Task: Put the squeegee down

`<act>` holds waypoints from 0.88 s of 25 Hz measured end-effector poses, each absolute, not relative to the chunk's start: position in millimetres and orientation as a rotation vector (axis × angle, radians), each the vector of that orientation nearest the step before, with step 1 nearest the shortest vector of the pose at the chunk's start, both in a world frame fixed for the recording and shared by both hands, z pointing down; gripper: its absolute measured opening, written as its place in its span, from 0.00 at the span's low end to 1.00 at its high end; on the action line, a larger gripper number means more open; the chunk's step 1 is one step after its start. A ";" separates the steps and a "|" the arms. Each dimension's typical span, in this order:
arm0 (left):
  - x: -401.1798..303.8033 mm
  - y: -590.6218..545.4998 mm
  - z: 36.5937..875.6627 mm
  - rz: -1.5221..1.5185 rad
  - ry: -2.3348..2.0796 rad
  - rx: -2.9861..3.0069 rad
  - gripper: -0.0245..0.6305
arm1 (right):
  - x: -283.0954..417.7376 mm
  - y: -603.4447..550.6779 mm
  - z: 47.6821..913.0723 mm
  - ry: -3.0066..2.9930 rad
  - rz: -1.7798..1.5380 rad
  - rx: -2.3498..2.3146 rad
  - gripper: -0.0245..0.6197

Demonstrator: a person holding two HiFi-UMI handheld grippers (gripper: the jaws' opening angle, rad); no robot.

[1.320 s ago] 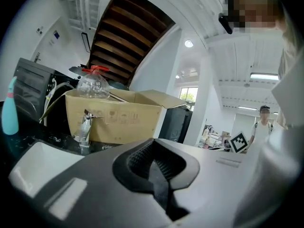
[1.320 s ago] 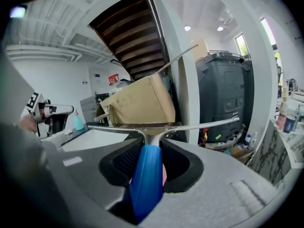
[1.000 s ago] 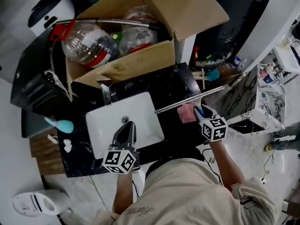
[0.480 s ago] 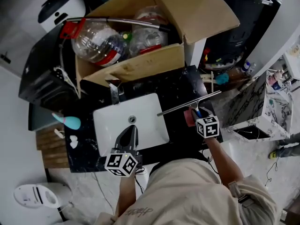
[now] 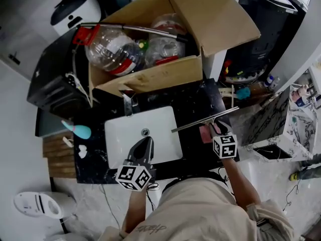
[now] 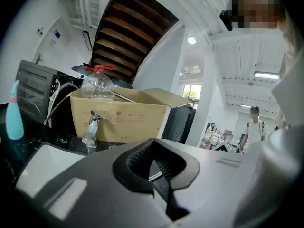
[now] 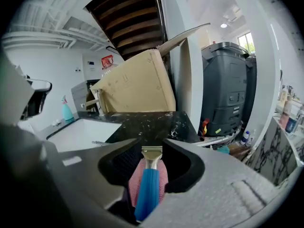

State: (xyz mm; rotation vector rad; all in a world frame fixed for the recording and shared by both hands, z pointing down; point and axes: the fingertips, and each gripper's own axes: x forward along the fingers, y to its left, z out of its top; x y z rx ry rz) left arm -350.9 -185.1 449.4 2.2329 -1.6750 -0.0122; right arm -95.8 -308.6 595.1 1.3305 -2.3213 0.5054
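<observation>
The squeegee (image 5: 205,119) has a long metal blade that lies slanted across the black counter (image 5: 193,102), right of the white sink (image 5: 123,137). Its blue handle (image 7: 148,194) runs back between the jaws of my right gripper (image 5: 216,130), over a pink cloth (image 7: 162,177). Those jaws are opening, and a gap shows on each side of the handle. My left gripper (image 5: 145,143) hangs over the sink's front edge with its jaws together and nothing in them (image 6: 154,167).
A cardboard box (image 5: 155,74) with plastic bottles (image 5: 113,46) stands behind the sink, and a chrome faucet (image 5: 128,103) is at its base. A teal bottle (image 5: 77,130) lies at the counter's left end. Dark cabinets and clutter stand to the right.
My right gripper has sunk a little with the squeegee, whose blade is now lower over the counter. The left gripper has stayed over the sink.
</observation>
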 end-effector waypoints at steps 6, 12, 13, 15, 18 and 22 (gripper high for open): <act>-325.3 -199.4 453.5 0.024 -1.608 2.280 0.06 | -87.9 -305.6 556.0 -2.428 0.506 1.330 0.24; -318.8 -213.4 434.8 0.021 -1.648 2.297 0.06 | -98.2 -291.0 497.2 -2.557 0.162 1.210 0.14; -319.0 -217.4 426.6 0.007 -1.666 2.304 0.06 | -101.8 -290.4 484.3 -2.598 0.152 1.203 0.10; -318.9 -225.5 410.2 -0.022 -1.699 2.320 0.06 | -108.7 -290.5 457.7 -2.686 0.144 1.190 0.04; -317.2 -230.6 389.4 -0.058 -1.736 2.345 0.06 | -119.4 -292.7 429.2 -2.772 0.101 1.137 0.04; -311.0 -230.6 383.3 -0.055 -1.748 2.364 0.06 | -122.3 -298.9 412.7 -2.807 0.053 1.100 0.04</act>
